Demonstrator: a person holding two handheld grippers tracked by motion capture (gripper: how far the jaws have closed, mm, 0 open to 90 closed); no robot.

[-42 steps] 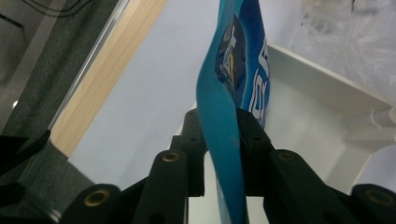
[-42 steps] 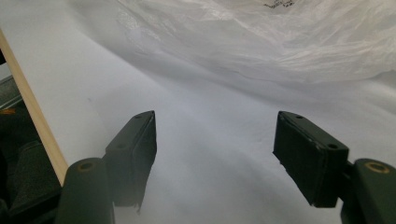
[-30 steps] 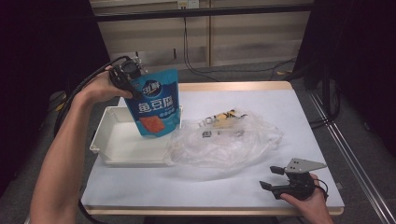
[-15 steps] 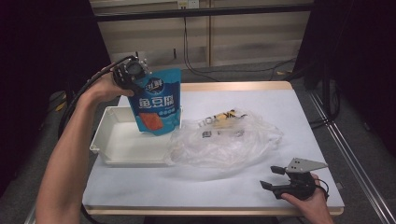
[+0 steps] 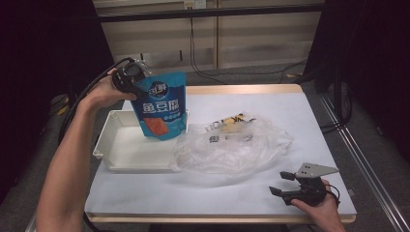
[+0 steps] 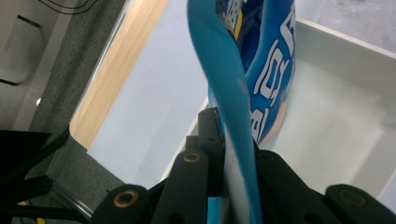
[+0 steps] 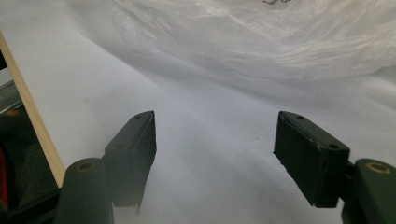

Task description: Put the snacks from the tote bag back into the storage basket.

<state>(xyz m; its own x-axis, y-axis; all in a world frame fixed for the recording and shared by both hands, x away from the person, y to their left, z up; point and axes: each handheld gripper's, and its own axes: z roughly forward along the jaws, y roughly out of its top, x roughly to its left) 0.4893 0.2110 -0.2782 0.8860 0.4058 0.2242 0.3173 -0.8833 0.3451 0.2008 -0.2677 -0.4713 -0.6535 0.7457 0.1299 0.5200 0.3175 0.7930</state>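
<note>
Left gripper (image 5: 138, 87) pinching glossy blue pouch (image 5: 162, 104) over white rectangular tray (image 5: 116, 154) — right gripper (image 5: 285, 183) spread

A glossy blue plastic pouch (image 5: 162, 105) with smooth printed film. A matt white plastic tray (image 5: 126, 153). A thin, crinkled, translucent plastic bag (image 5: 232, 145), slightly shiny. The worktop (image 5: 203, 193) has a smooth matt white surface with a pale wood edge. The tongs (image 7: 217, 154) are matt black plastic.

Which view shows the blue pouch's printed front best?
The high view: the blue pouch faces the camera, hanging over the white tray. The left gripper view shows the pouch edge-on, clamped by its hand-held gripper.
</note>
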